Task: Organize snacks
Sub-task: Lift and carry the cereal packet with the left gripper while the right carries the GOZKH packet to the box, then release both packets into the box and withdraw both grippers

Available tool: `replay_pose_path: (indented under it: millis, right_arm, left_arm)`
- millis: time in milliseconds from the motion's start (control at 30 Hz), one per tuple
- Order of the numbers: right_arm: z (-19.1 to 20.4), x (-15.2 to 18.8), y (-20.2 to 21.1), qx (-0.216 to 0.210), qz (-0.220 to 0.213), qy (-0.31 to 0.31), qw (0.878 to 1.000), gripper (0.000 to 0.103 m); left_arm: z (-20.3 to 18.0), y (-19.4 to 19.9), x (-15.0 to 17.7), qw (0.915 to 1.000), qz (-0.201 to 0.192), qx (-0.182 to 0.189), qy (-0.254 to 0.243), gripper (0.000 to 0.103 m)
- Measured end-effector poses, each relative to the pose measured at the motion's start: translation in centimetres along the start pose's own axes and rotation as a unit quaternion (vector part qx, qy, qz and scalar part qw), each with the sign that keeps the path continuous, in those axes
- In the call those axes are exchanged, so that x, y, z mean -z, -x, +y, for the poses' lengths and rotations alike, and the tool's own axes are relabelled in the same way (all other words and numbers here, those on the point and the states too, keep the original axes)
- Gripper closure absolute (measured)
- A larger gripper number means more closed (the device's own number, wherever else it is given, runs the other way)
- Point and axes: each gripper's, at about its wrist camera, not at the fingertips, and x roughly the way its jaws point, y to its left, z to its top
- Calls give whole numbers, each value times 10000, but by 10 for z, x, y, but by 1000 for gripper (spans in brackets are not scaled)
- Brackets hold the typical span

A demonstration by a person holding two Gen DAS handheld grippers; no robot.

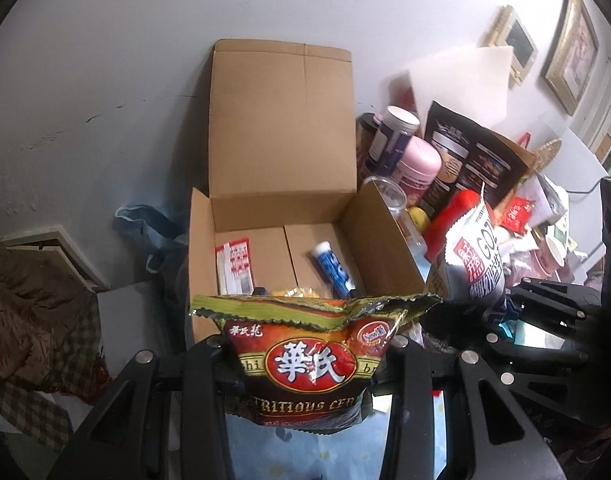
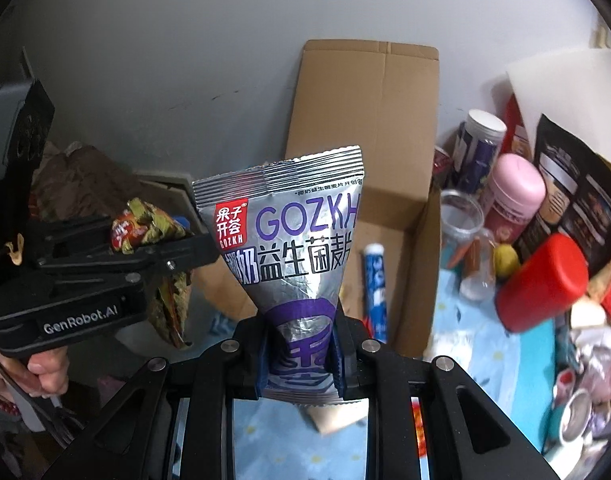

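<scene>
Nearest: the left gripper (image 1: 305, 364) is clamped on a red-and-green cereal packet (image 1: 309, 360), jaws pressed to its sides, the crimped top standing up in front of the lens. The right gripper (image 2: 299, 356) is likewise clamped low on a silver-and-purple packet (image 2: 289, 248), squeezing its base so the top fans out. Both packets are in the air, short of the box, neither yet stowed. A person's hand (image 2: 41, 372) shows on the left tool's handle in the right wrist view. Just beyond: an open cardboard box (image 1: 209, 240), lid flap up against the wall, with a blue-and-white tube (image 1: 333, 272) and a red-and-white sachet (image 1: 235, 264) already lying on its floor, plus something yellow at the near edge, too hidden to name. Farther right, beside the box: a crowded heap left to sort, including a red canister (image 2: 541, 280), a pink bottle (image 2: 513, 196), a white-capped jar (image 2: 481, 144) and a black pouch (image 2: 573, 188). Judgement: early going; a few items boxed, two in transit, most waiting.
</scene>
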Motion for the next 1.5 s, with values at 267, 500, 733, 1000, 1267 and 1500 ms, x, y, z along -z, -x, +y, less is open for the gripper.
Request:
replay_pose_path:
  millis: [267,500,733,1000,1267,1500]
  right_arm:
    - [-4,-40,-37,92,18,238,9997,79]
    - [-21,-60,-79,179,81,30,9998,79]
    - [-39,-64,-129,264,353,-140,9989,79]
    - [-52,-59,-173,281,701,-265,9968,79]
    - [-58,-53,-201,343,951,-317,9944,79]
    - [-61,-53,-214,516,1145,-422,9912,78]
  left_arm:
    - [15,-30,-37,9994,-216,-266,-84,63]
    - [32,-70,-55,9990,-127,-419,-127,63]
    - [48,-118,-53,9978,119,-615,-226,63]
    - [54,-160,-52,9964,275,-732,-331,63]
    - [45,-187,-53,9942,331,-859,-551,63]
    - [36,-206,-53,9904,615,-1020,-698,62]
